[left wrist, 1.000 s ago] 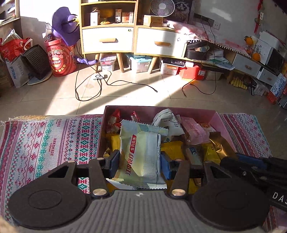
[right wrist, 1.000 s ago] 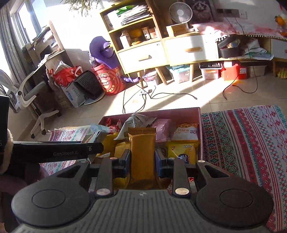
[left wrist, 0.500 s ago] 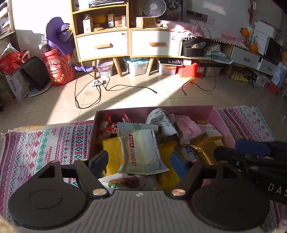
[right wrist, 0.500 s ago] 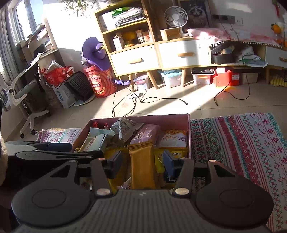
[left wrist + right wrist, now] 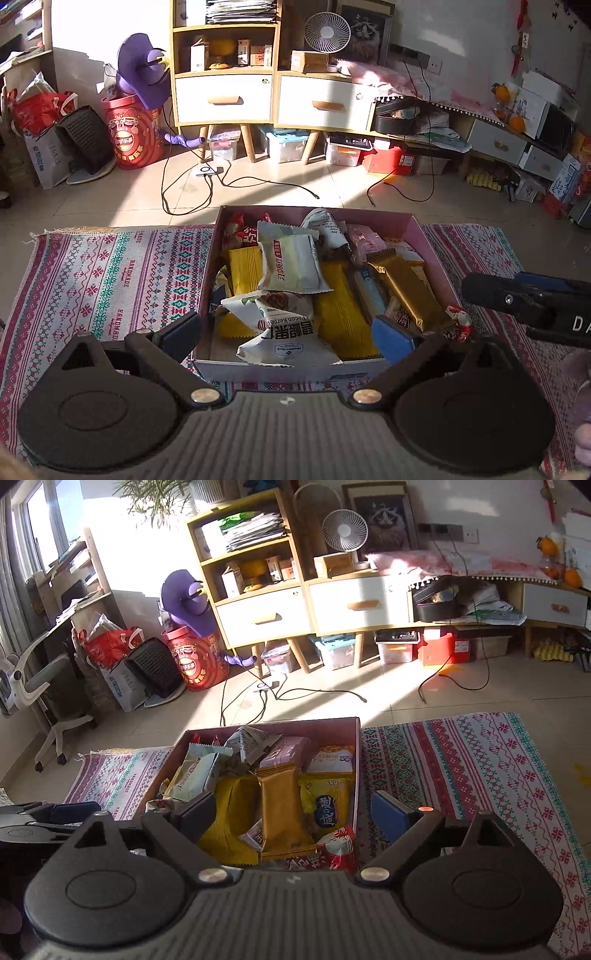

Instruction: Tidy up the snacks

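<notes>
Both hand-held grippers, left (image 5: 290,334) and right (image 5: 295,812), are opening, holding nothing; only the right view shows the chair (image 5: 44,686).

The left gripper (image 5: 286,334) hangs over the near end of the pink box (image 5: 413,227), its fingers (image 5: 393,338) opening with nothing pinched between them. Between the fingers lies a white pecan-kernel packet (image 5: 282,332); just beyond it a pale green-and-white packet (image 5: 290,260) rests on yellow wrappers (image 5: 340,314). A gold bar (image 5: 400,286) lies just beyond the right finger. The box sits on a patterned rug (image 5: 110,273). The right gripper (image 5: 524,295) enters right of the fingers.
</notes>
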Available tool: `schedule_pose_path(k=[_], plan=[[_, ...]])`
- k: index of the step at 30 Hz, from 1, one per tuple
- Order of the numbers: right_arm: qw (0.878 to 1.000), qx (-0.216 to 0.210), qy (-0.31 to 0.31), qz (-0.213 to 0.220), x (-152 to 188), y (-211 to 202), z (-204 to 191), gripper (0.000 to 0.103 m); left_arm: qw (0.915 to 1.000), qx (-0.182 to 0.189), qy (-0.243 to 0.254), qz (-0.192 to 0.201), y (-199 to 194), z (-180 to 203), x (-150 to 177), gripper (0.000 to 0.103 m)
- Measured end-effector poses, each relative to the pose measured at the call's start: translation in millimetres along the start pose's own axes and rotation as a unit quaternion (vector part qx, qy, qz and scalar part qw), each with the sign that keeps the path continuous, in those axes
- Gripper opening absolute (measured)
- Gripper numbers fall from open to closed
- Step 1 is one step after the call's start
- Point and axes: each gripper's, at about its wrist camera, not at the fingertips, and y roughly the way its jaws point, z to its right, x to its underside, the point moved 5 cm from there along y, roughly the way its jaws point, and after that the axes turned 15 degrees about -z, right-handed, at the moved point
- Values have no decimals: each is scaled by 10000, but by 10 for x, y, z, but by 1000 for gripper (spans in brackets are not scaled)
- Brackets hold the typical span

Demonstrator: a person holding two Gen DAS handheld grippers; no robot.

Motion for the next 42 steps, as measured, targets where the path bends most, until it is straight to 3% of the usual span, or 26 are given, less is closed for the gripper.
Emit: schedule_pose_path(k=[6,22,30,42], plan=[[9994,214,19,-264,201,-95,-11,101,9996,-9,-231,-190,-125,-42,297,103],[9928,949,-455,-566,809,-260,-274,102,9970,-285,-384,-614,-329,-140,1050,103],[9904,1166,-503,-540,950,-196,-314,102,9953,-362,-685,-582,-353,-251,1122,103],[9901,1250,-308,-556,1013,-157,-283,102,9971,-457,-476,-373,-442,-131,1115,103]])
